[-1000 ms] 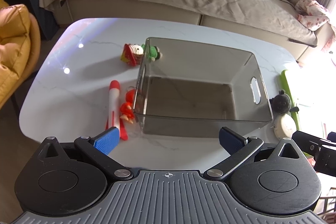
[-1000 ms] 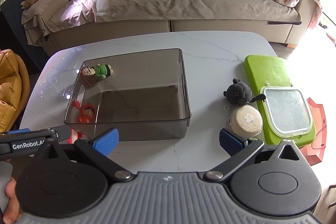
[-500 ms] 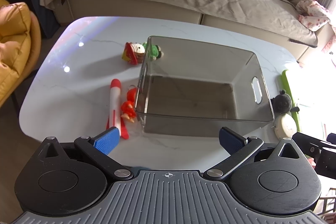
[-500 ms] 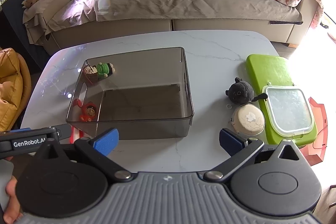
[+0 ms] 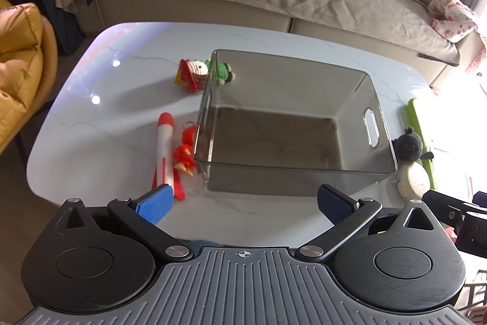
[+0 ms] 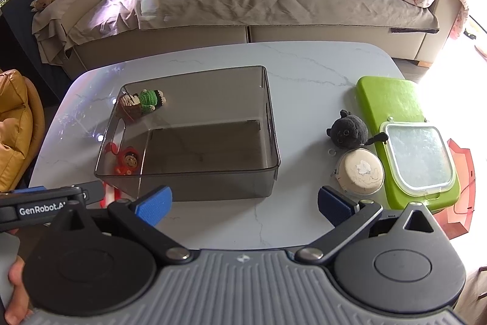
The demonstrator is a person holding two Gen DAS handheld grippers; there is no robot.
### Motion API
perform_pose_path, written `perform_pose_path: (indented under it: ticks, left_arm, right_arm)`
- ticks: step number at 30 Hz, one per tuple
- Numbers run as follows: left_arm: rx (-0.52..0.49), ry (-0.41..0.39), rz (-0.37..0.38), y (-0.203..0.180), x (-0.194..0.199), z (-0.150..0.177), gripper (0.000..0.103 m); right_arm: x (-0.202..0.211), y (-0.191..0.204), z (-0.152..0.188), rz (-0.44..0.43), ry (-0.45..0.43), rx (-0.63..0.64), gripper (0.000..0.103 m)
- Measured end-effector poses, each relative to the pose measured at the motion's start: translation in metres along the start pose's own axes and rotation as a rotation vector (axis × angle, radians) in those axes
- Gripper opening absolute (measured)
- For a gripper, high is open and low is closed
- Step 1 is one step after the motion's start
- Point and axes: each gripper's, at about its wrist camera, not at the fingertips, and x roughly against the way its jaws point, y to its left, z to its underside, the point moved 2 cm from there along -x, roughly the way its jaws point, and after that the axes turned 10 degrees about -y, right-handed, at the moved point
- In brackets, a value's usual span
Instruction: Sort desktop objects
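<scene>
I judge the sorting as not yet started: the smoky clear bin sits in the middle of the worktop and I see nothing inside it, only its bare floor. Every toy lies outside it.

In the left wrist view, left of the bin, the red-and-white rocket lies lengthwise, with a small red figure between it and the bin wall, just beside both. Toward the upper left of the bin a crocheted doll in green and red lies against the far corner; seen through the tinted wall it can look as if it were inside, but I read it as outside.

In the right wrist view, right of the bin, a dark plush and a cream round case sit close together, next to a green lidded box with a clear flap. Whether that box holds anything I cannot tell. A red tray-like piece pokes out at the right edge.

My left claw hangs low in the frame, spread wide and empty, near the rocket's tail. My right claw is likewise wide apart and carrying nothing, with the cream case just beyond its right pad. All items remain to be moved.
</scene>
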Motion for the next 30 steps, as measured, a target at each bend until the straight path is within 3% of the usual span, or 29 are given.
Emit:
perform_pose_path:
  ticks: [30]
  left_arm:
    - [-0.005,0.040,0.000,0.004,-0.017,0.005,0.103]
  right_arm:
    - [-0.011,-0.007,-0.003,0.005,0.030,-0.002,0.103]
